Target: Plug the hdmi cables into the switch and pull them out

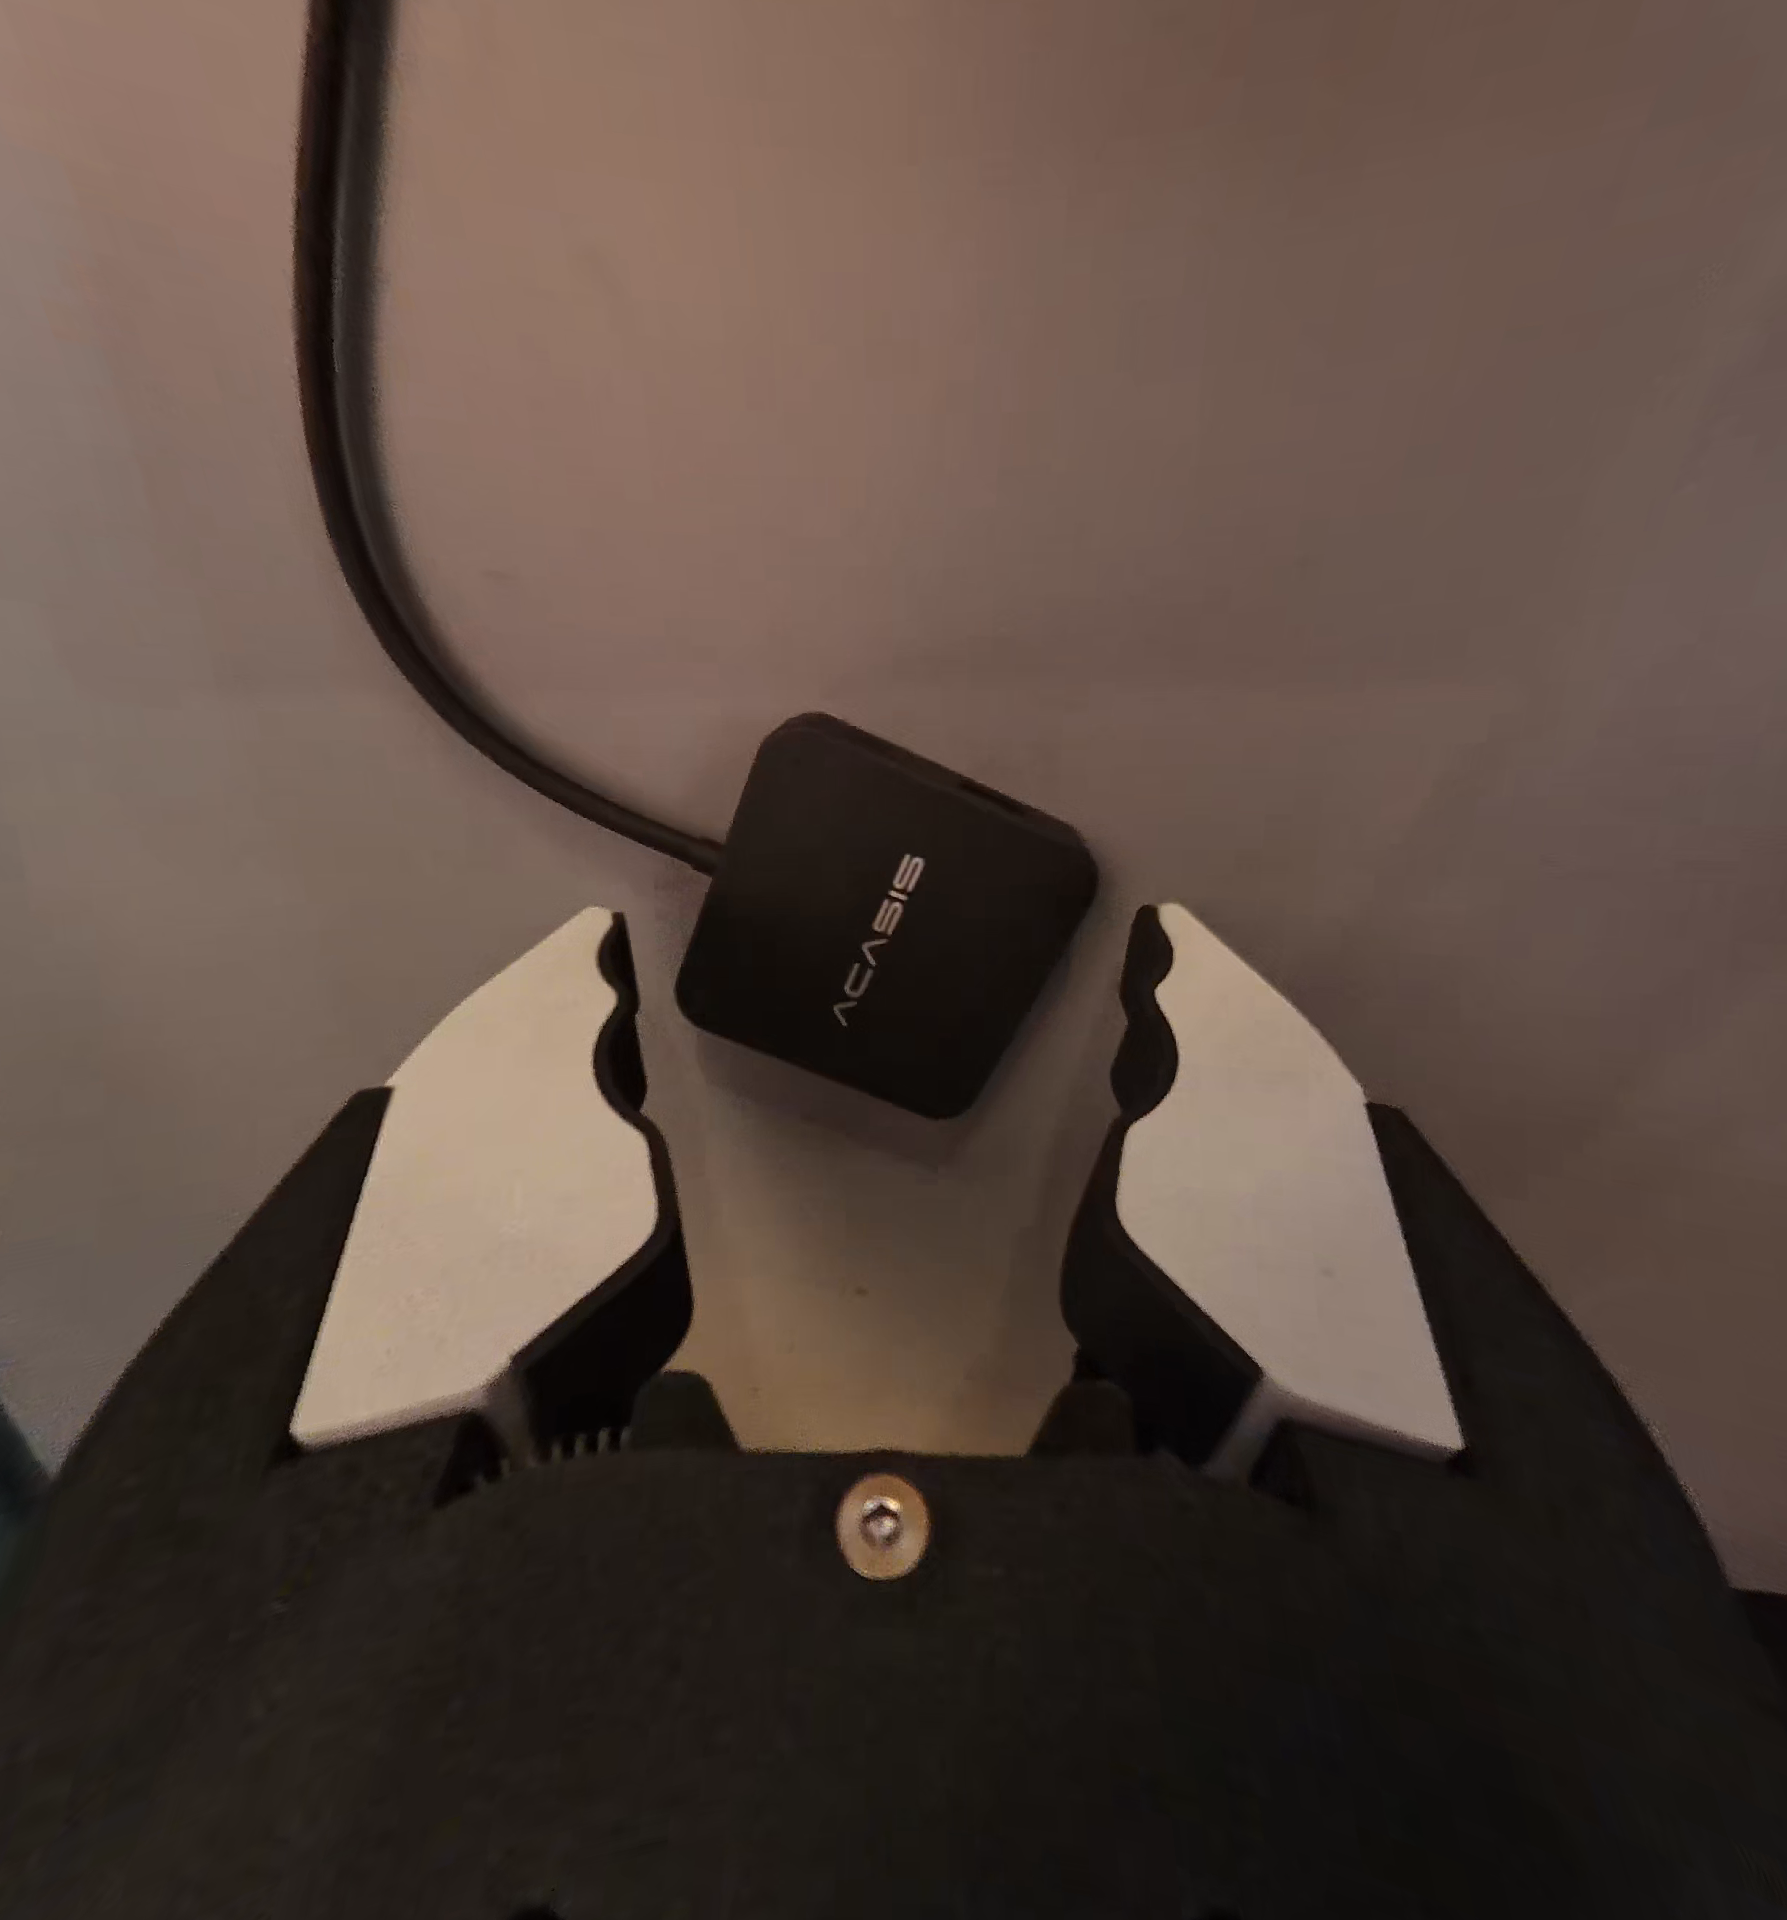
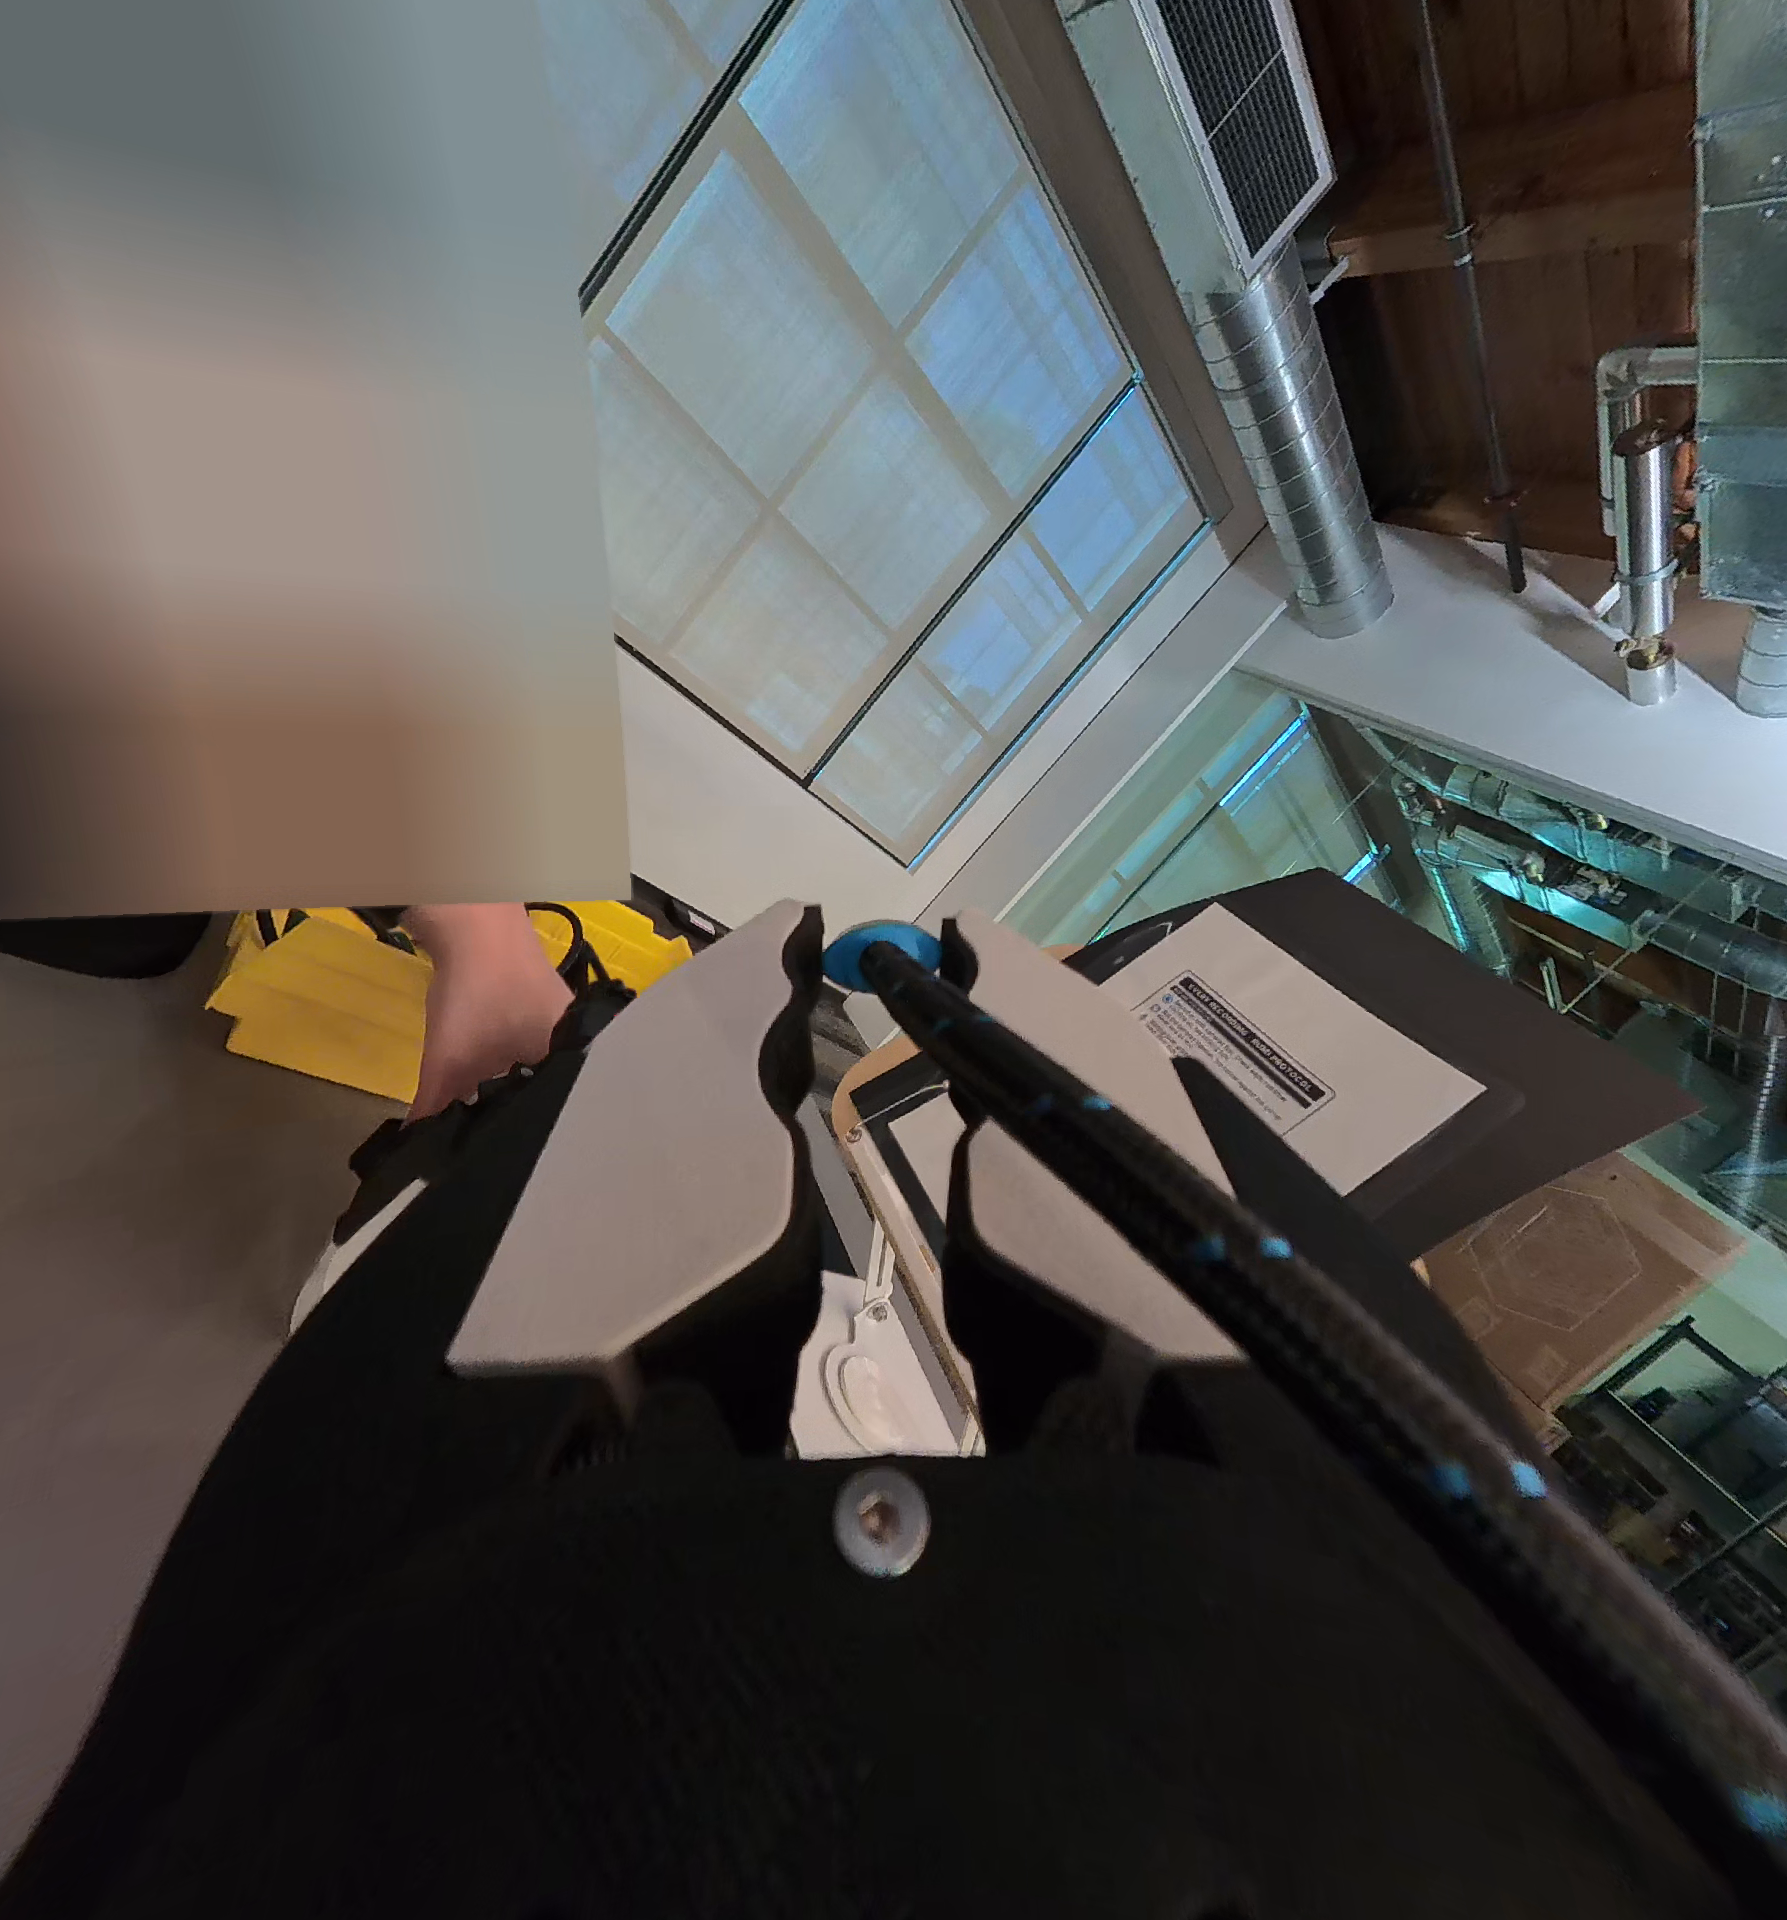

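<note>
The pale grey bench (image 1: 1180,416) fills the left wrist view, and on it lies the black square HDMI switch (image 1: 884,914), turned at an angle with its own black lead (image 1: 349,499) curving away up the surface. The left gripper (image 1: 881,925) hangs over the switch with its fingers (image 1: 515,1122) wide apart, one on each side of the body and touching neither edge. The right gripper (image 2: 881,930) is tilted up toward the windows (image 2: 868,468) and ceiling ducts (image 2: 1294,436), so the switch is out of its view; its fingers are closed on the blue-collared plug end of a braided black HDMI cable (image 2: 1232,1236), which trails back across the right finger. The step in hand looks like pinning the switch so the plug can go in. To do it well, the left fingers should probably turn to match the switch's skew and close squarely on opposite edges, clear of the port slot on the far side (image 1: 972,795). The right gripper would then need to swing down and line the plug up flat with that slot before pushing, since a slanted entry could jam or slide the light switch.
</note>
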